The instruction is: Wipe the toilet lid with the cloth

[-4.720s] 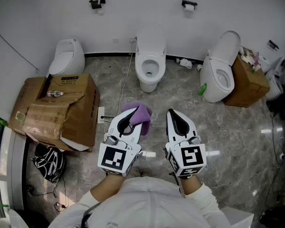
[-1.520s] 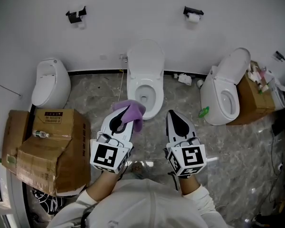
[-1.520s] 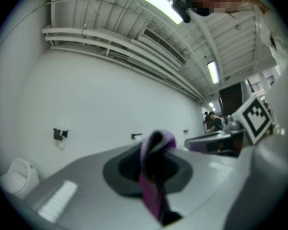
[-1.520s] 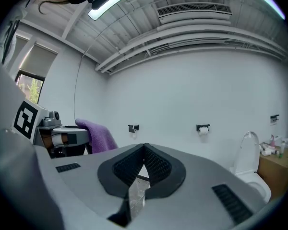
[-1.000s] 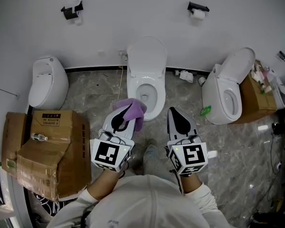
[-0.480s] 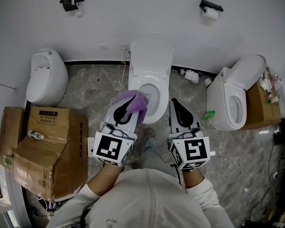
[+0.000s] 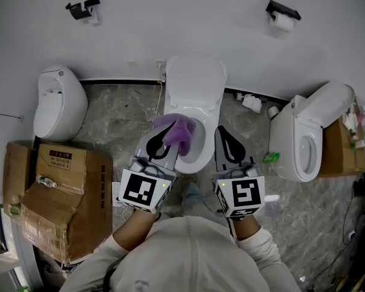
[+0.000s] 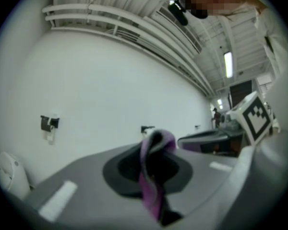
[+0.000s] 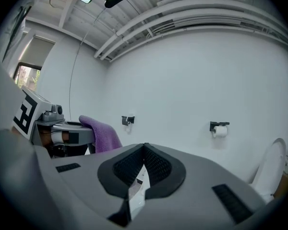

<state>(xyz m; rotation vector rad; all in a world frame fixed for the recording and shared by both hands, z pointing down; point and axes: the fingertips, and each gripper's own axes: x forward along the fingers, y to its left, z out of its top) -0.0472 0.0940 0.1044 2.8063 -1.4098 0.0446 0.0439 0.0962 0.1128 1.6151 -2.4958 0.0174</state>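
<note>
Two grippers. Left gripper [image 7: 161, 142]: jaws clamped on the purple cloth [image 7: 177, 129], which bunches past their tips. Right gripper [image 7: 223, 140]: jaws together, nothing between them. Toilet lid [image 7: 195, 81]: raised, ahead of both jaws, apart from them. Bowl [image 7: 199, 153]: below and between the jaw tips.

A plain white wall [image 7: 188, 17] meets the grey marbled floor [image 7: 121, 111] along a black skirting strip [image 7: 118, 81]. One paper holder [image 7: 82, 8] hangs far left, another [image 7: 283, 14] far right. Cardboard boxes [image 7: 58, 193] stand near left, by a closed toilet [image 7: 59, 102]. An open-lidded toilet [image 7: 310, 139] stands right. A strip light [image 8: 228, 64] glows overhead.
</note>
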